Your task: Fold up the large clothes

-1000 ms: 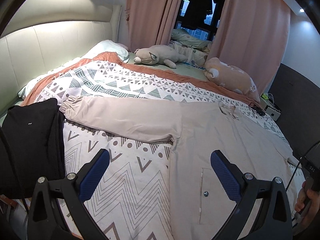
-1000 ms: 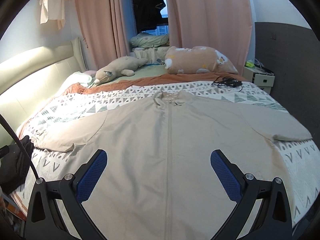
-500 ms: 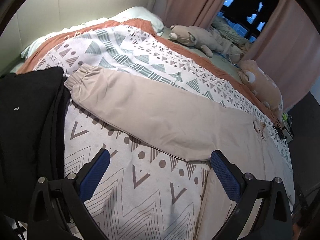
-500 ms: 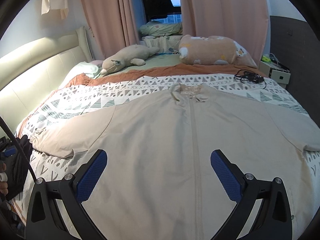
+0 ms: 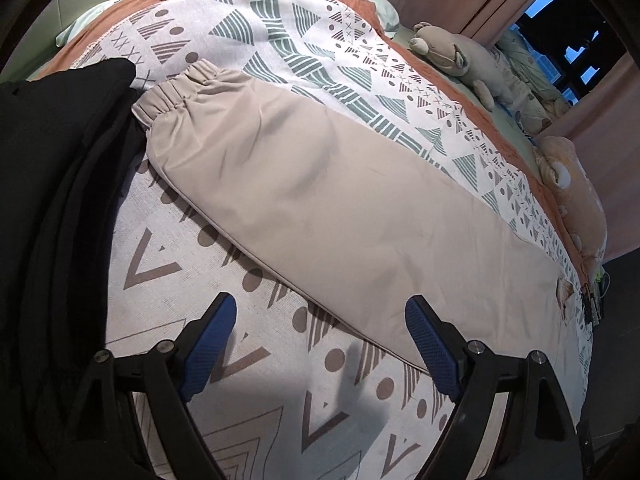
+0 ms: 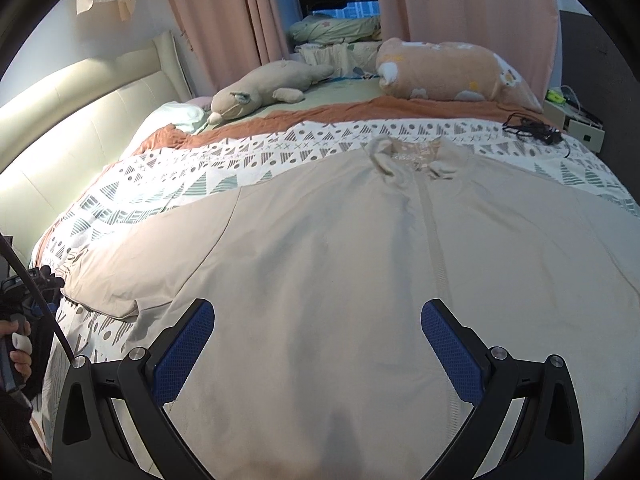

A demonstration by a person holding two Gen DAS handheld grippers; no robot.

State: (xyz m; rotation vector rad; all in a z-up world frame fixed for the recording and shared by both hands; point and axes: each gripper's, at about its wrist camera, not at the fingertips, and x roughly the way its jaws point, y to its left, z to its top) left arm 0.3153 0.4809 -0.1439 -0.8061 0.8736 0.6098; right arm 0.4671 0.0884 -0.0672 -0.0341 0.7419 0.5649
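The large beige zip-front jacket (image 6: 360,264) was found spread flat, front up, on the bed's patterned white, grey and teal cover (image 5: 280,32), collar toward the far side. Its left sleeve (image 5: 304,184) was laid out straight, the elastic cuff (image 5: 168,96) just beside a pile of black cloth (image 5: 56,184) at the left edge.

Since a second earlier, the left gripper (image 5: 320,336) had been brought down and leftward from the jacket body to the sleeve's near edge. Its fingers (image 5: 208,344) had just been closing slightly but remained spread, with only bedcover and the sleeve's seam edge seen between them; nothing was pinched. The right gripper (image 6: 316,344) had been lowered closer over the jacket's front, fingers (image 6: 184,352) spread wide and empty.

No fold was yet made. The approach is judged to be preparation for taking the left sleeve and folding it inward across the body.
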